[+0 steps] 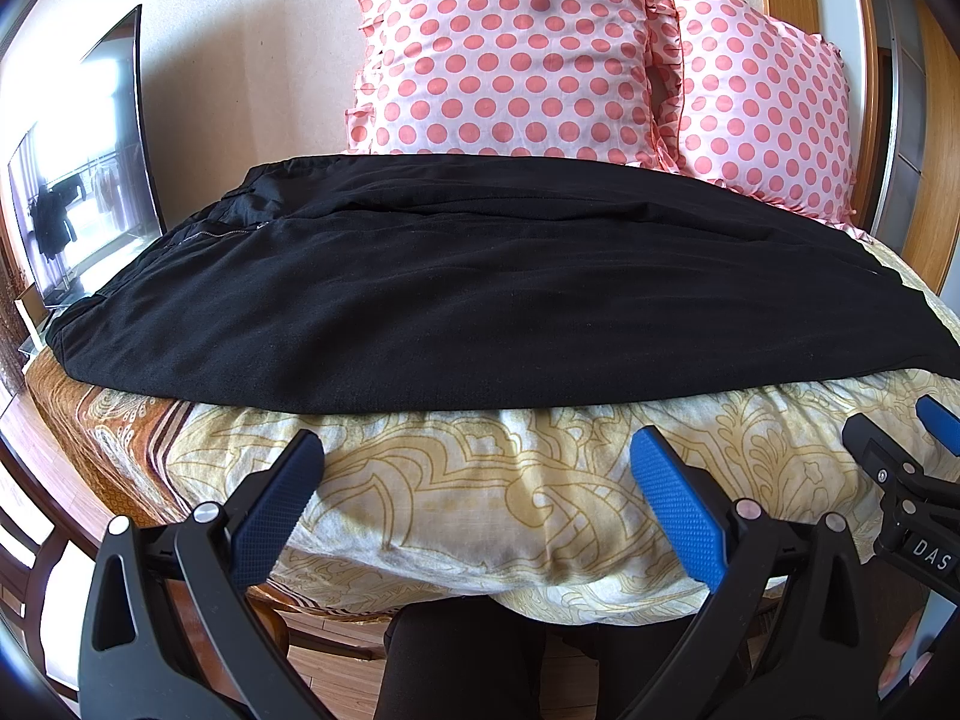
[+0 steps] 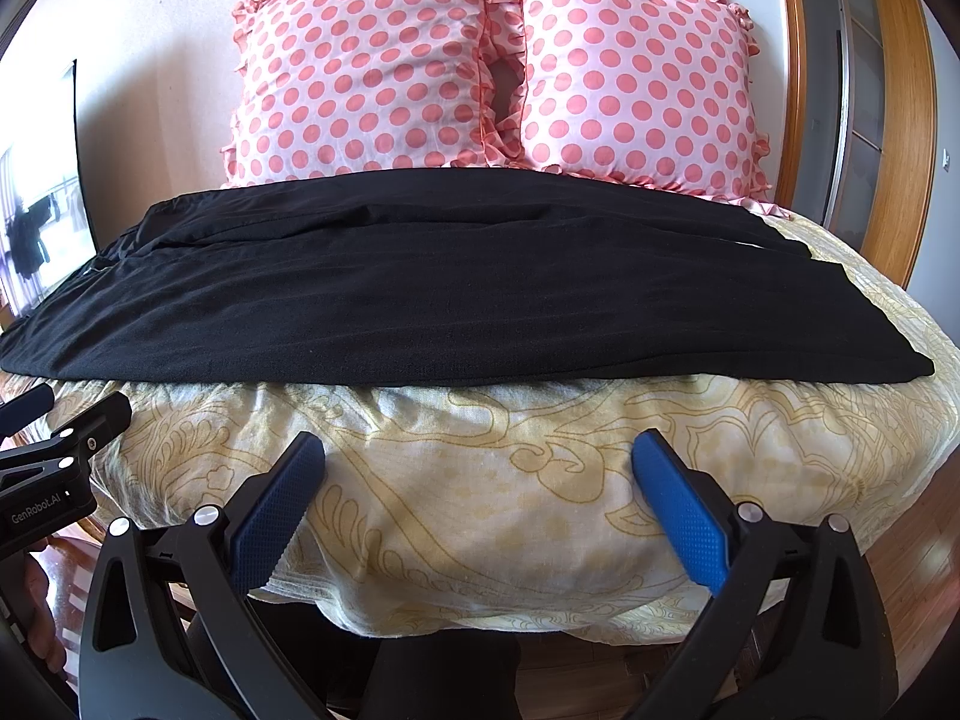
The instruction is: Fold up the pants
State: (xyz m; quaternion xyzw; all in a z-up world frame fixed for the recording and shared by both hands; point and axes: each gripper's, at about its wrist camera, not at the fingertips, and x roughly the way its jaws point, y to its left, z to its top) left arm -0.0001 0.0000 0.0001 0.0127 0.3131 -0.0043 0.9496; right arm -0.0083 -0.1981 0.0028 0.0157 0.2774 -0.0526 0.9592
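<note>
left wrist view: the left gripper [image 1: 477, 462] hangs with its jaws spread wide and empty over the patterned bedspread [image 1: 480, 480], just short of the bed's near edge. ahead of its fingertips the black pants [image 1: 480, 300] lie flat across the bed, waist end off to its left, leg ends to its right, near hem close in front. two polka-dot pillows [image 1: 510, 54] stand beyond. the right gripper [image 2: 480, 462], beside it on the right, is likewise wide open, holding nothing, level and pointed at the same near hem. the pants look already doubled leg over leg, so i judge the step in hand is reaching for the next fold. that calls for both grippers to move forward and pinch the cloth's edge.
</note>
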